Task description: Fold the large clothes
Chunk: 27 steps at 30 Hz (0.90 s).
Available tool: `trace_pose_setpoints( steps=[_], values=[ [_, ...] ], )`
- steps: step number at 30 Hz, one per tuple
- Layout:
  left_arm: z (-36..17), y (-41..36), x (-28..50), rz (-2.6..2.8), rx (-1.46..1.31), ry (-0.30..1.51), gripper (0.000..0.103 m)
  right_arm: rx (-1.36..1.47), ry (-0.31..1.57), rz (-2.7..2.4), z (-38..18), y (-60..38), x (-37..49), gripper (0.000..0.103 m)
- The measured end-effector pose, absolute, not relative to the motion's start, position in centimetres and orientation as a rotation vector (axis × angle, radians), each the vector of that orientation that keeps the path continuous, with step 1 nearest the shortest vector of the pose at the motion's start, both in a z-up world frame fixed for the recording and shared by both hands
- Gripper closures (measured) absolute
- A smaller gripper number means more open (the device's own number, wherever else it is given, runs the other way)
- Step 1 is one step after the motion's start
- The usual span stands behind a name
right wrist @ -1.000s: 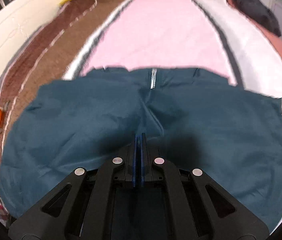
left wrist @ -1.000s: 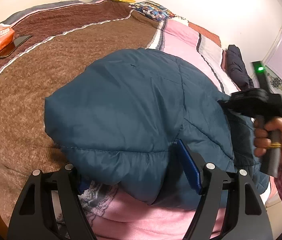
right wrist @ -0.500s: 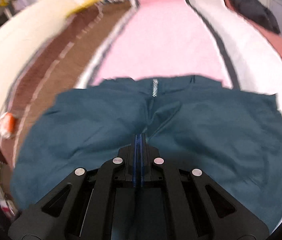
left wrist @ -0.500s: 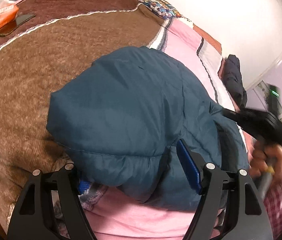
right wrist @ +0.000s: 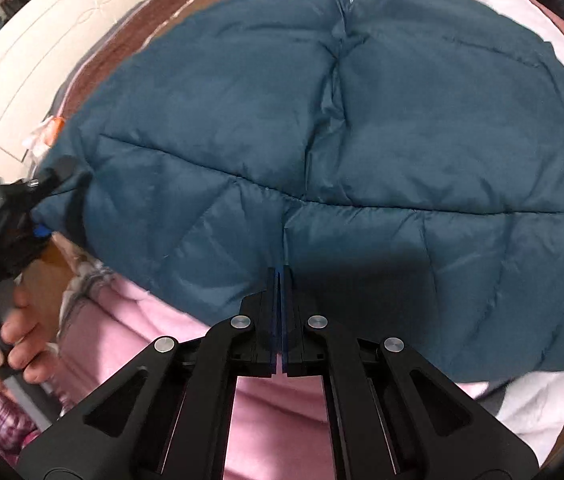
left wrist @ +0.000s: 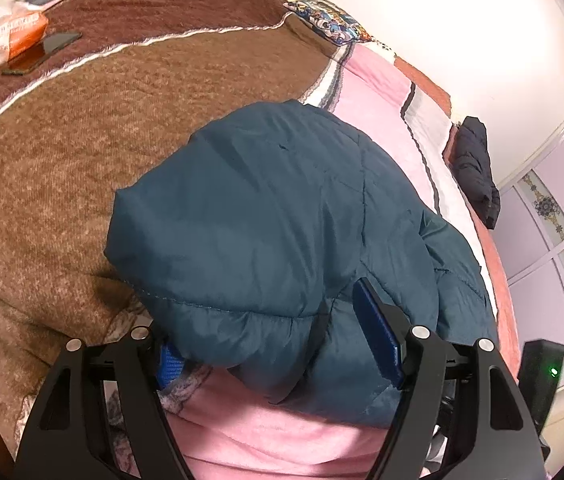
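Left tongs spread around jacket hem; right tongs pinch its near edge. Lower evenly onto the bed.

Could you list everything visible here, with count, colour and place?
jacket: one, teal, puffy, on the bed.
blanket: one, brown, left side of bed.
sheet: one, pink, under the jacket.
dark garment: one, black, far right bed edge.
packet: one, orange and white, far left.
phone: one, black, beside the packet.
pillow: one, patterned, at the head.
left gripper: black, open around the jacket hem.
right gripper: black, shut on the jacket.
hand: holding the left gripper's handle.
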<state>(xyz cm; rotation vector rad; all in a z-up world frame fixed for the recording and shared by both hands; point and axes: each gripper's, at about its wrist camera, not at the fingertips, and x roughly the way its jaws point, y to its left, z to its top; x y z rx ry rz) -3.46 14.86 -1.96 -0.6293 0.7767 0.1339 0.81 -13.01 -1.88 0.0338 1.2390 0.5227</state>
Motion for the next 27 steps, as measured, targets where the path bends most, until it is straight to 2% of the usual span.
trace_pose_setpoints(
  steps=[3,5,7,10,13,17,23,27],
  values=[
    [-1.6,14.4,-3.3,0.139,-0.599,0.771,0.038,0.018,1.247,0.509,-3.3,-12.6,1.6,0.103],
    [-1.4,14.1,-3.2,0.159,-0.57,0.763,0.051,0.03,1.252,0.507,-3.5,-12.7,2.1,0.103],
    [-1.2,14.1,-3.0,0.177,-0.536,0.766,0.07,0.041,1.259,0.508,-3.0,-13.1,2.0,0.103],
    [-0.5,13.7,-2.9,0.181,-0.472,0.763,0.078,0.118,1.21,0.531,-0.2,-15.4,1.1,0.103],
    [0.5,13.0,-3.1,0.177,-0.426,0.742,0.08,0.143,1.098,0.493,2.9,-18.8,0.5,0.103],
    [2.4,11.5,-3.3,0.169,-0.33,0.697,0.081,0.244,1.044,0.383,4.2,-24.4,1.1,0.103],
    [5.6,8.0,-3.5,0.147,-0.146,0.616,0.082,0.371,1.053,0.294,2.2,-29.6,2.8,0.102],
    [7.4,5.0,-3.8,0.114,-0.025,0.56,0.082,0.378,1.107,0.312,-0.5,-27.7,4.1,0.102]
  ],
)
